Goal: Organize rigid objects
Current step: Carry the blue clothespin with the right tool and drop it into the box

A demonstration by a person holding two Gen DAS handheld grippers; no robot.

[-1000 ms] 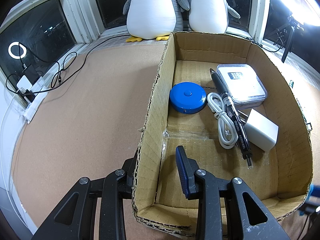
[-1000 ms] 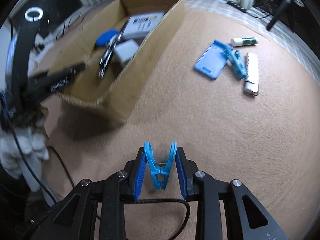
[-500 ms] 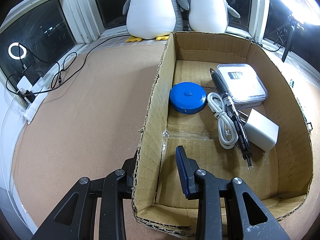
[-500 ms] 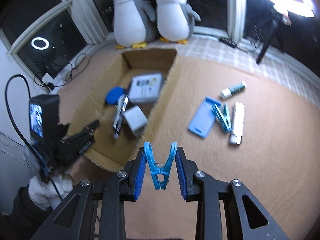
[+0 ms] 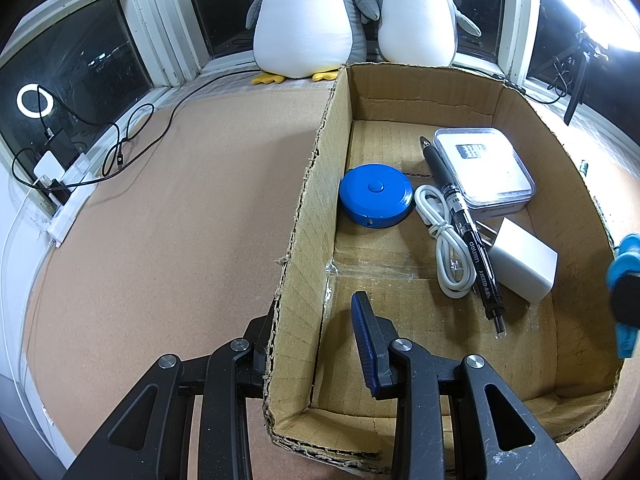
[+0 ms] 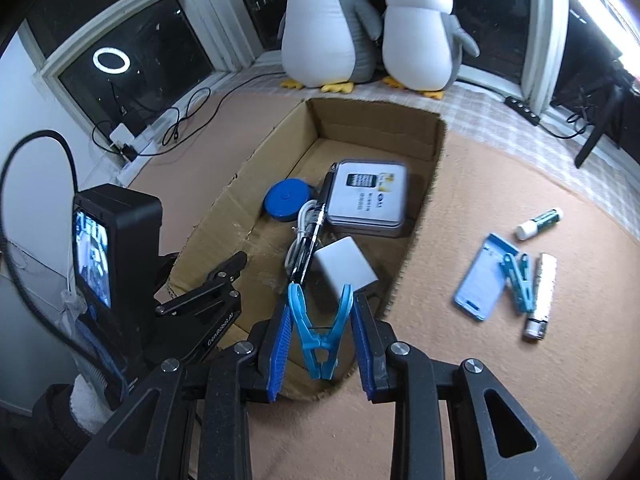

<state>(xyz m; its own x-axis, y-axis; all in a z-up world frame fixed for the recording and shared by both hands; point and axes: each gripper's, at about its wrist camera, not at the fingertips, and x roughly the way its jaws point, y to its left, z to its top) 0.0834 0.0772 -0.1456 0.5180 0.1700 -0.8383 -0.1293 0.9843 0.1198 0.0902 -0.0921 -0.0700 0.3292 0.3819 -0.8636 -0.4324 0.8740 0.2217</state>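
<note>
An open cardboard box (image 5: 316, 184) lies on the brown rug. My left gripper (image 5: 314, 312) is shut on its left wall, one finger outside and one inside. The box holds a blue tape measure (image 5: 376, 196), a white cable (image 5: 444, 248), a black pen (image 5: 464, 224), a clear case (image 5: 484, 168) and a white charger (image 5: 524, 264). My right gripper (image 6: 320, 306) is shut on a light-blue clothes peg (image 6: 320, 336) and hangs over the box's (image 6: 376, 128) near end. It shows blurred at the right edge of the left wrist view.
On the rug right of the box lie a blue card holder (image 6: 484, 276), a second blue peg (image 6: 518, 284), a white stick (image 6: 542, 296) and a glue stick (image 6: 540, 222). Two plush penguins (image 6: 328, 24) sit on the sill behind. Cables (image 5: 120, 148) trail at the left.
My right gripper has carried the peg up and across from the bare rug to above the box's near end. It now enters the left wrist view. The left gripper has not moved.
</note>
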